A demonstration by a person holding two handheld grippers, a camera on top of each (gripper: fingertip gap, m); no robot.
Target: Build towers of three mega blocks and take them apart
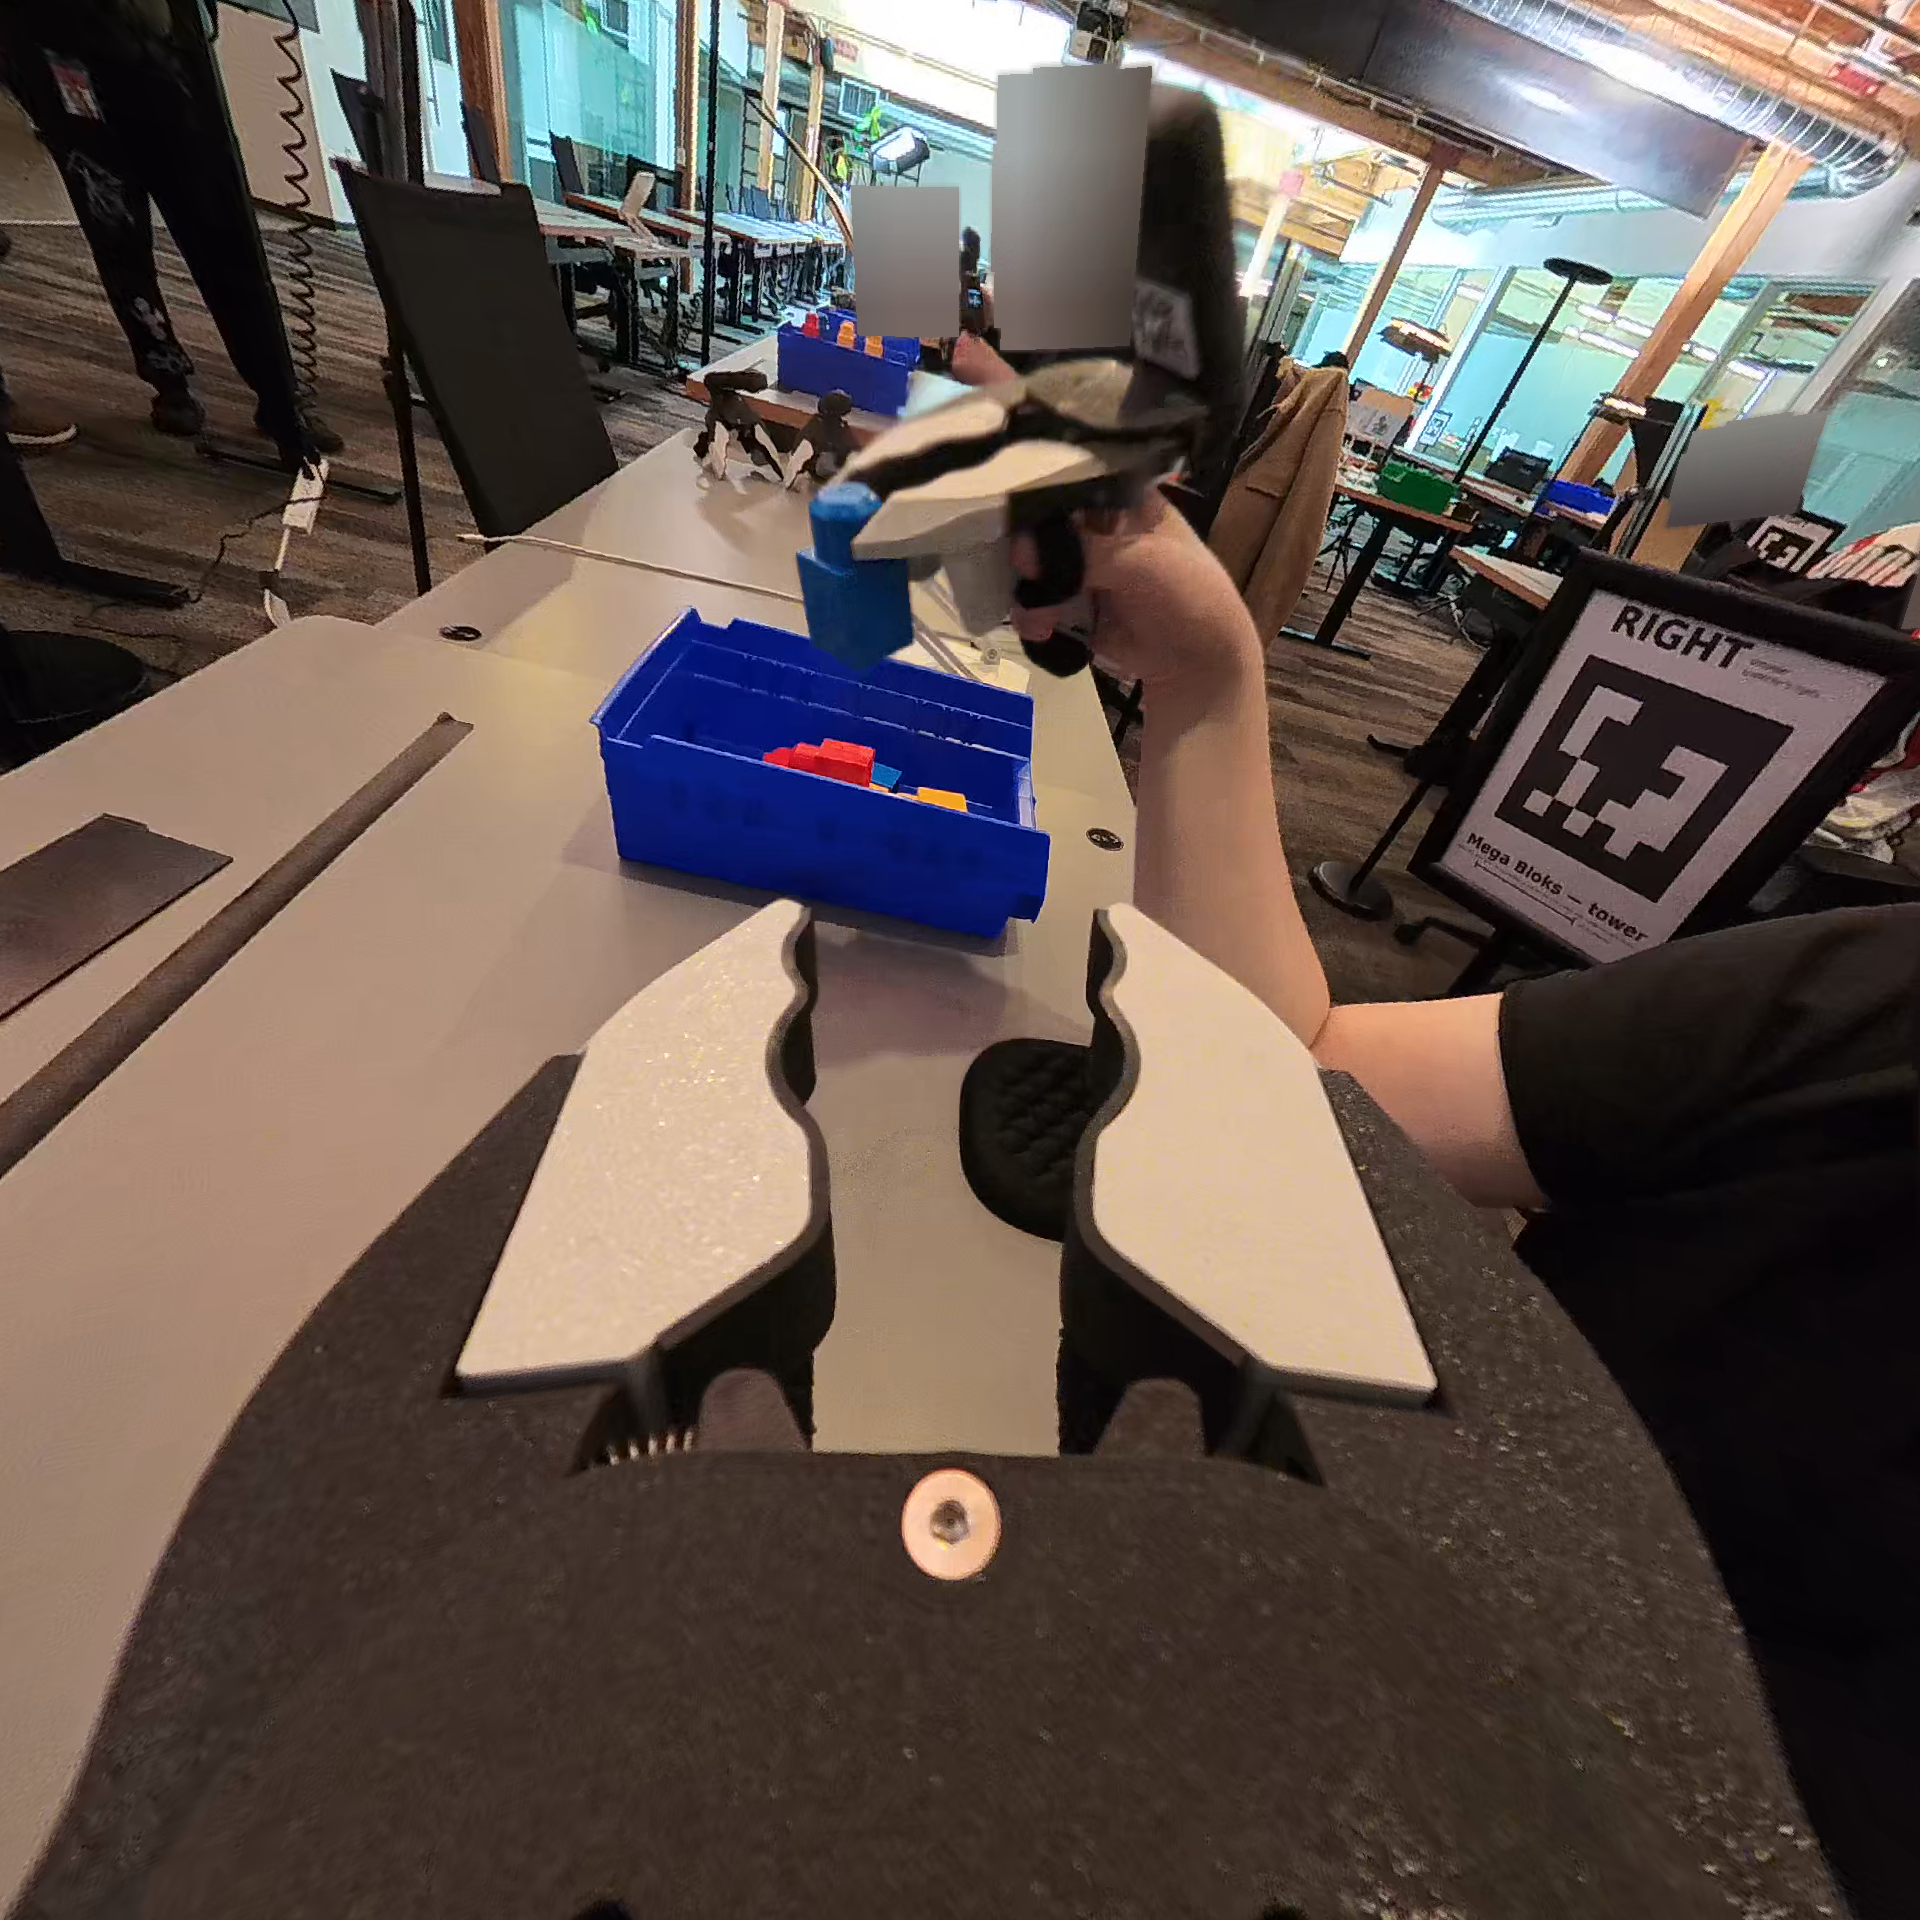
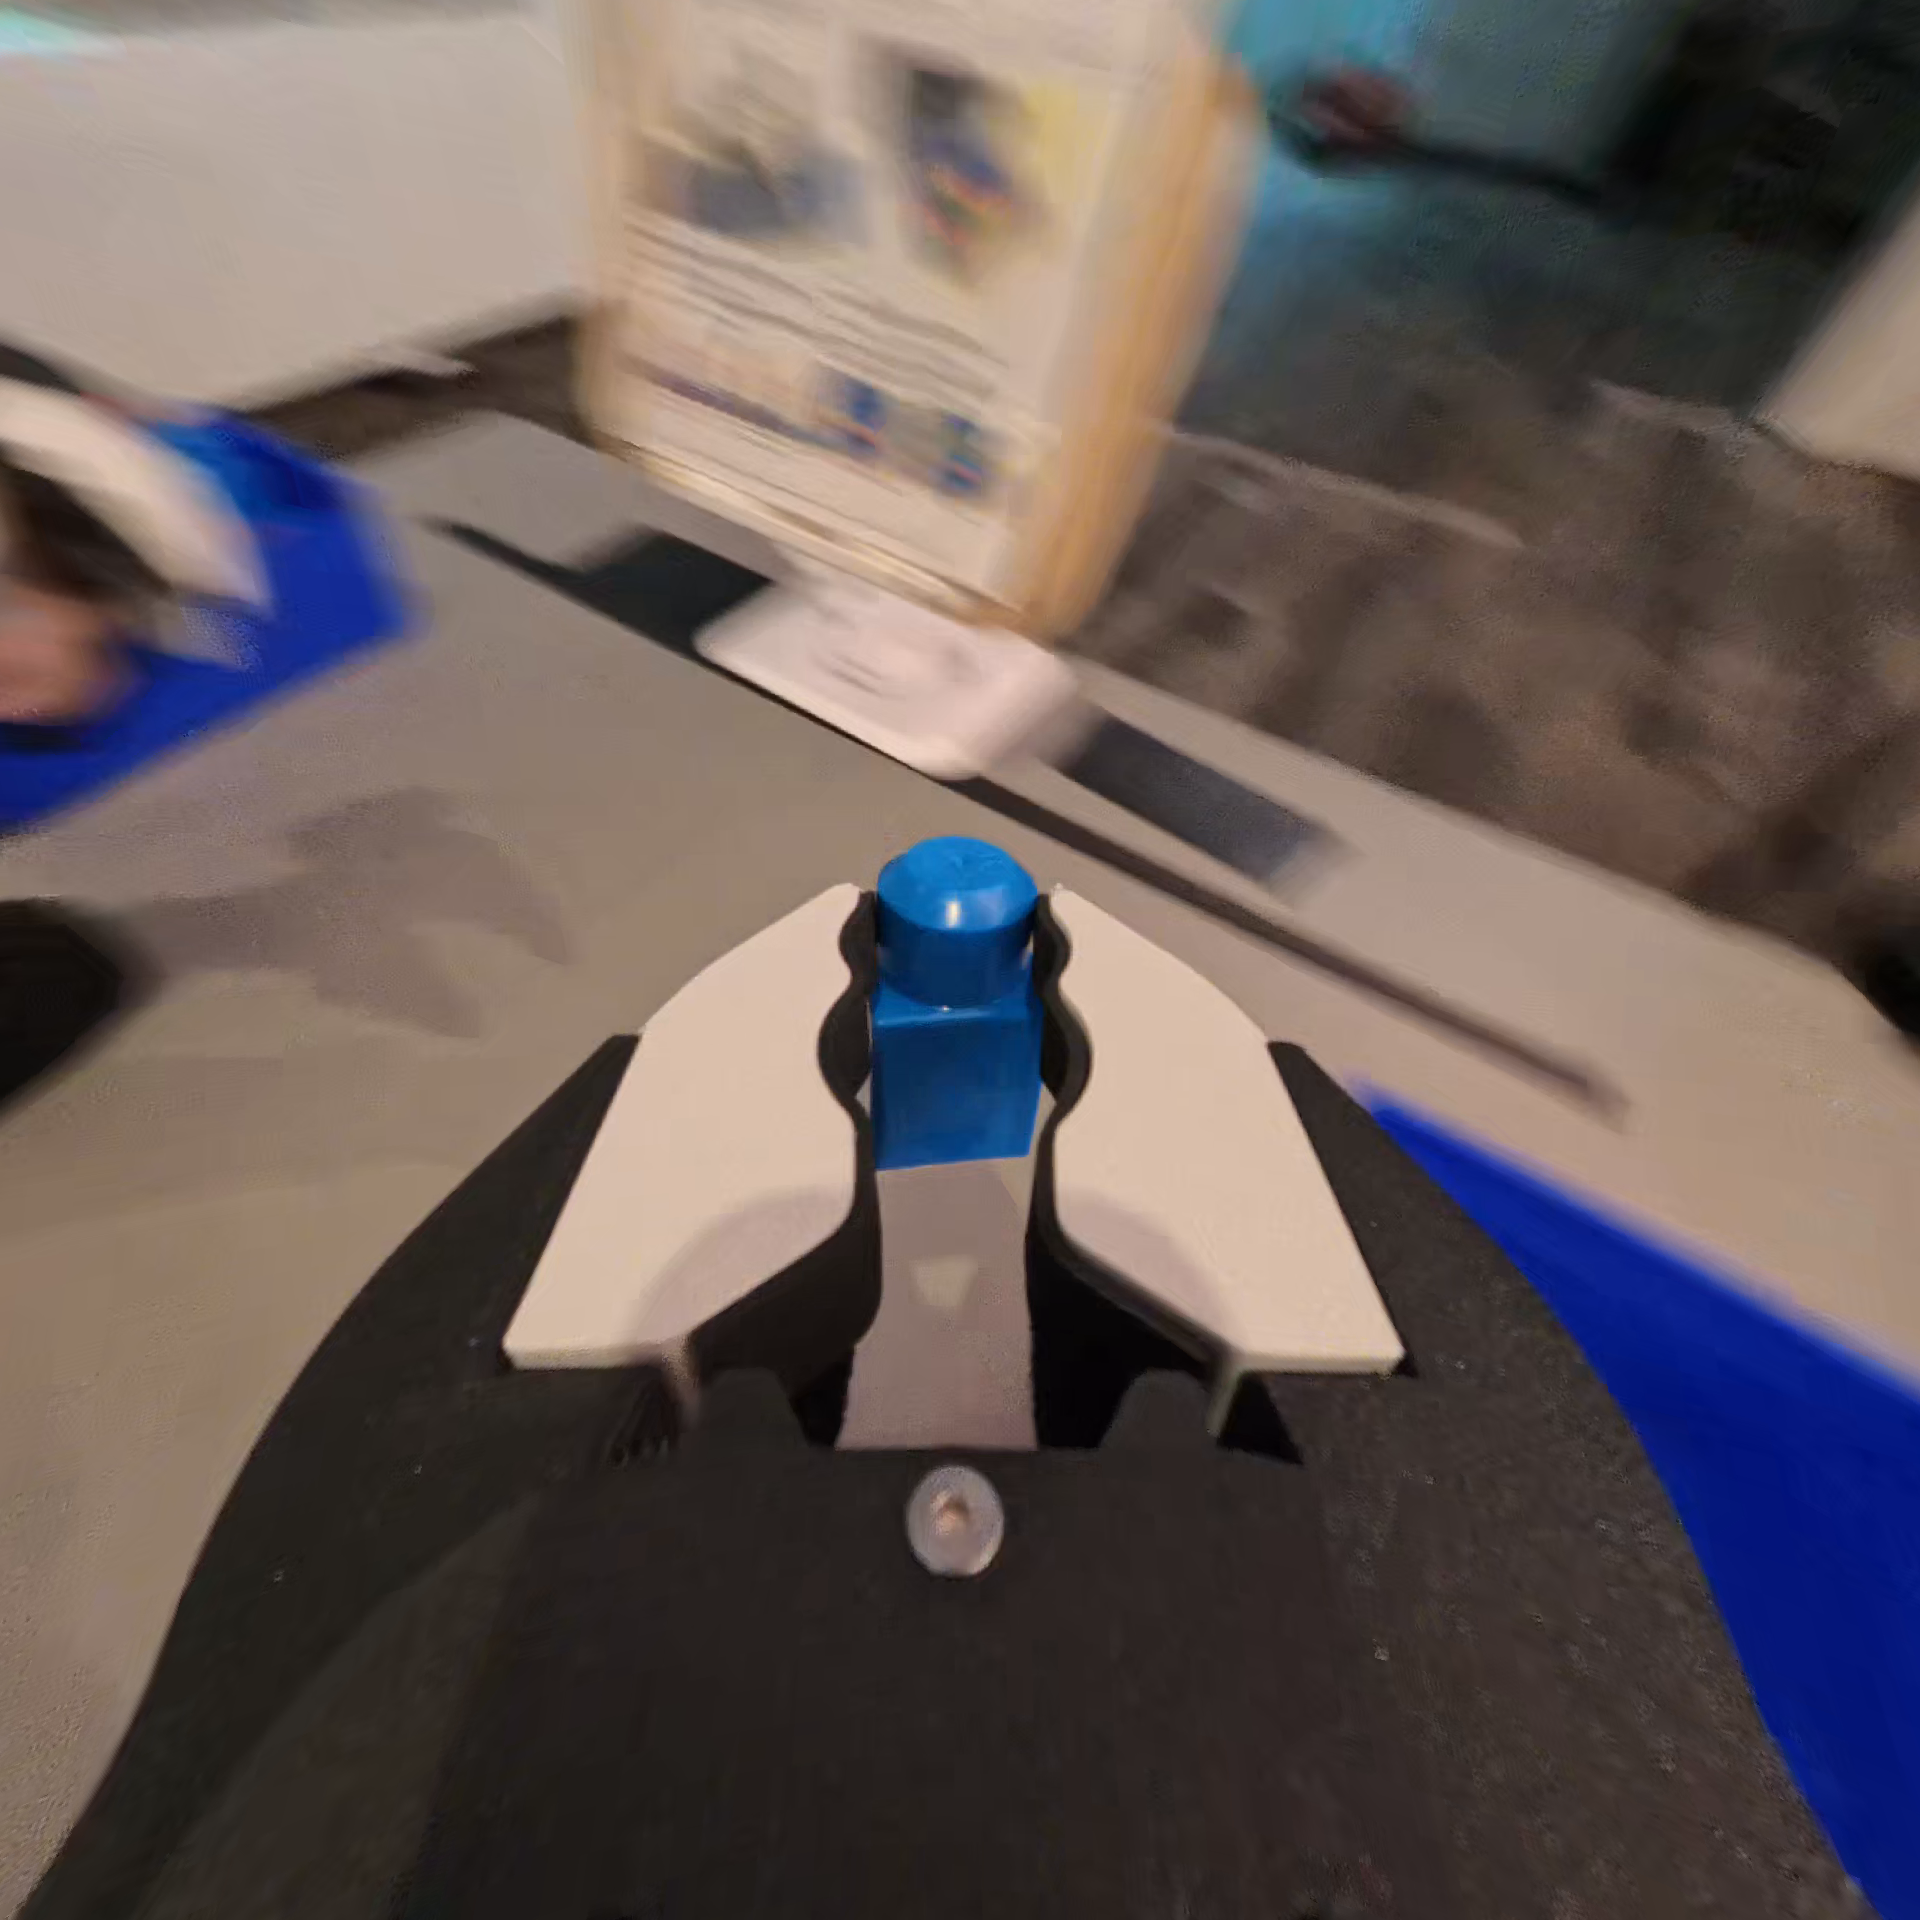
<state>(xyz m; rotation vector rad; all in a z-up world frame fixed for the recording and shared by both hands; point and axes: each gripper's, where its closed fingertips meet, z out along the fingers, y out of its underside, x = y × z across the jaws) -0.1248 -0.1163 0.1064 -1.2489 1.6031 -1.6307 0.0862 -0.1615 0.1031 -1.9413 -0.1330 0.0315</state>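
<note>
Step in hand: judged from the frames, a single block is in mid-carry, either fetched from the bin to start a tower or being returned after a take-apart; the pictures do not settle which.
Right gripper [image 2: 954,987]: clamped on the blue block [image 2: 954,1039], fingers pressed against both its sides, stud pointing forward past the tips.
Block, left wrist view: the blue block [image 1: 852,577] hangs in the air at upper centre, held by the right gripper [image 1: 883,509] above the far wall of the bin [image 1: 821,847].
Left gripper [image 1: 951,935]: fingers apart, nothing between them, low in the frame over bare table [image 1: 312,1091], short of the bin's near wall.
Bin contents: a red block [image 1: 831,758] and an orange block [image 1: 940,800] lie loose on the floor at its right end, with a small blue piece between them; no stacked tower shows anywhere.
Right wrist view: background heavily smeared, which suggests a fast swing; a blue blur at left edge and another at lower right are likely bin walls, but I cannot tell.
Progress: early or between rounds, since no blocks are joined.
Next move calls for: if building, setting the block stud-up on clear table, then bringing a second from the bin and pressing it squarely over the stud; the empty left gripper could steady the base.
Risk: the grip is partly on the round stud, so the block may pivot when pushed.
</note>
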